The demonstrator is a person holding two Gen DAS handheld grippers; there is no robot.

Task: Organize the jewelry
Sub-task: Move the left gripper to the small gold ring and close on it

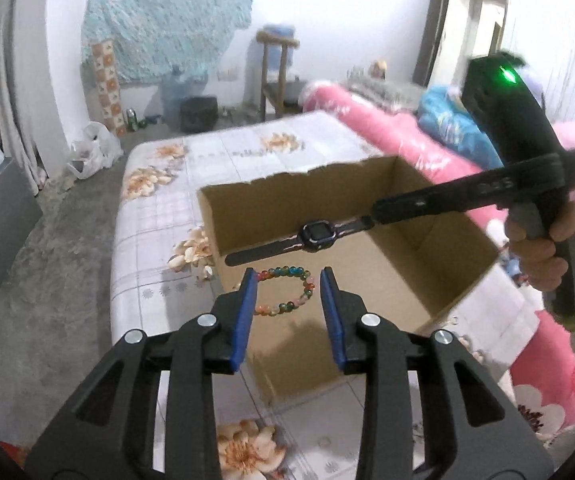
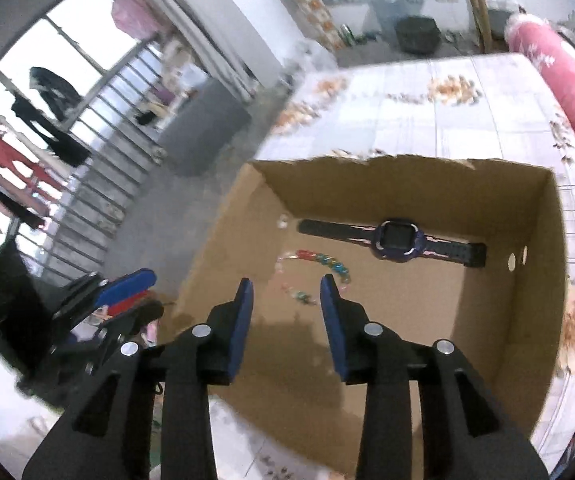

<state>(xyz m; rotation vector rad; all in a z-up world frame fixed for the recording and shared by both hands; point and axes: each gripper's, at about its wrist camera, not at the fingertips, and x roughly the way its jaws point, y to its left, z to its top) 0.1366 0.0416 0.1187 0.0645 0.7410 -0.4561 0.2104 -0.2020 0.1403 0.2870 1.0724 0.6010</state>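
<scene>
Both claws stood released with nothing between their pads: the left claw (image 1: 287, 280) hung over the near wall of the box (image 1: 463, 240), the right claw (image 2: 285, 290) above its inside. On the box floor lay the bracelet (image 2: 319, 264) and, just beyond it toward the far wall, the watch (image 2: 397, 242), apart from each other. Judging by that, both pieces were already stowed, and no other jewelry showed on the flowered cloth (image 1: 159, 216) around the box. Blur smeared the bracelet's beads, and the box's near corners were hidden behind the claws.
</scene>
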